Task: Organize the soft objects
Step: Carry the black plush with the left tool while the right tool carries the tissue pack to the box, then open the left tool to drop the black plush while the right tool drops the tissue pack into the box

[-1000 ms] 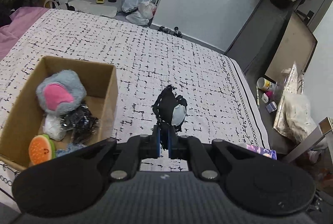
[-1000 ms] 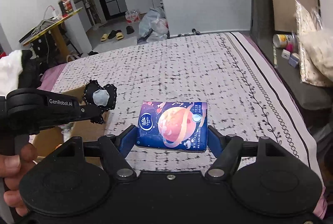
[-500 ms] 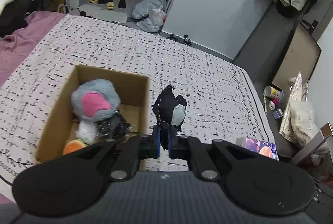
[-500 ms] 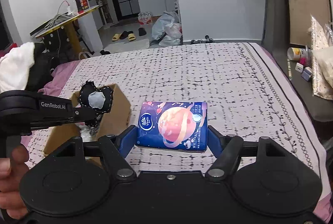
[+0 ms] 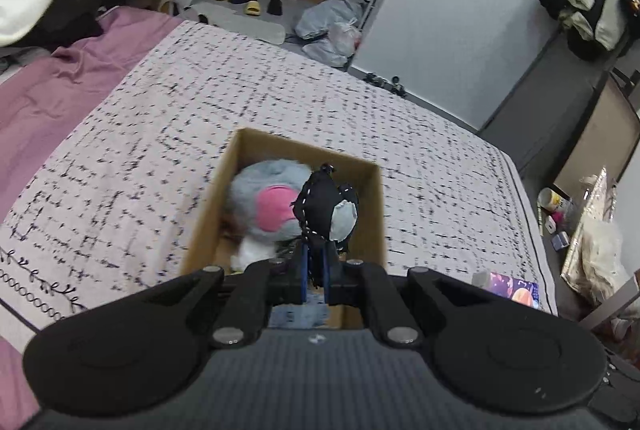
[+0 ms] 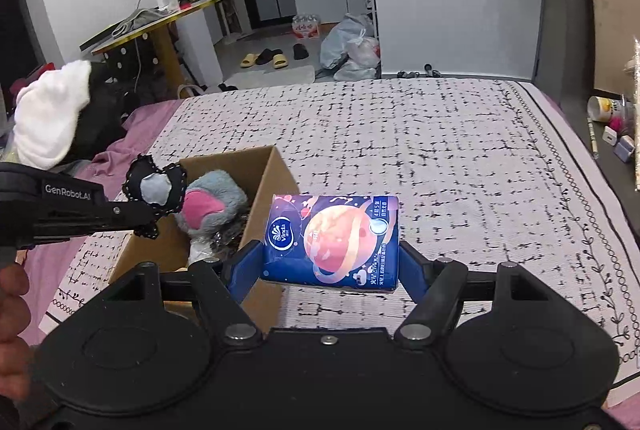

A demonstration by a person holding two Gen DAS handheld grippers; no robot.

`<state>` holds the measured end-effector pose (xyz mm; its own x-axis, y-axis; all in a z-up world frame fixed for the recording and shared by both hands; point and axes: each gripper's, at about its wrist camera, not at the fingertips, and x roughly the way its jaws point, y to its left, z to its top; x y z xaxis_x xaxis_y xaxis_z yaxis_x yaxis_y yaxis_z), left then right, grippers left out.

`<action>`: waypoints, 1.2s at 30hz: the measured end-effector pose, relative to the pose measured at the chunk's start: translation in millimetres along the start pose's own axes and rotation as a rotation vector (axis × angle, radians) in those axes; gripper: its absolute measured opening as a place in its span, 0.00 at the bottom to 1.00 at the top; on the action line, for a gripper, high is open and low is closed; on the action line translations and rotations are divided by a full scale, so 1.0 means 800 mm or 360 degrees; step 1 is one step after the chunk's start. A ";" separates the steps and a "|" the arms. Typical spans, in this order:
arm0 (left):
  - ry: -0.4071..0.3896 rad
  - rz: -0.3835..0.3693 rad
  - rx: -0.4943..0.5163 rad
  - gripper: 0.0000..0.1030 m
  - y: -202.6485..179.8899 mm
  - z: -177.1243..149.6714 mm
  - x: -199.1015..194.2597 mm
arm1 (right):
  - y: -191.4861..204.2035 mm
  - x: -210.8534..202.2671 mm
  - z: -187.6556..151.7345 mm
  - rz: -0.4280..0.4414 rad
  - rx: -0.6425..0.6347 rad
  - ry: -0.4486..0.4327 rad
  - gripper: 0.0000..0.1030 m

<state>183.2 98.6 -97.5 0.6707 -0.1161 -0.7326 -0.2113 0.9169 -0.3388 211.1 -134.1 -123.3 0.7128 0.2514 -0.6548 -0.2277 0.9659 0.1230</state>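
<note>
Left wrist view: left gripper [image 5: 315,272] pinched shut on black pouch [image 5: 326,208], which sticks up past its tips, above the open box [image 5: 378,214]. Grey plush [image 5: 264,204] lies in the box just ahead-left of the tips. Right wrist view: right gripper [image 6: 331,266] clamped on tissue pack [image 6: 334,242], held over the bedspread [image 6: 460,170], box to its left.

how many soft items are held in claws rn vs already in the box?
2 held: black pouch in the left claw, tissue pack in the right claw. In the cardboard box: the grey-pink plush and more, partly hidden.
</note>
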 end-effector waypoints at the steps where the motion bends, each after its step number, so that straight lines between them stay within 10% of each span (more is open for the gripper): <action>1: 0.0007 0.0005 -0.0009 0.06 0.005 0.000 0.001 | 0.003 0.001 0.000 0.0003 -0.0006 0.0002 0.67; 10: 0.0073 0.0058 -0.0059 0.09 0.038 -0.013 0.030 | 0.036 0.019 0.006 0.0050 -0.0055 0.0018 0.67; 15: 0.0165 0.0112 -0.0152 0.36 0.064 -0.025 0.048 | 0.053 0.028 0.019 0.0093 -0.0089 0.0014 0.67; 36: 0.0047 0.0067 -0.0246 0.56 0.090 -0.016 -0.008 | 0.109 0.077 0.045 0.0259 -0.0093 0.0108 0.68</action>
<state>154.7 160.2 -124.7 0.6382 -0.0919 -0.7643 -0.3474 0.8516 -0.3925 258.9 -31.9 -126.1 0.6175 0.3972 -0.6789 -0.3759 0.9072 0.1888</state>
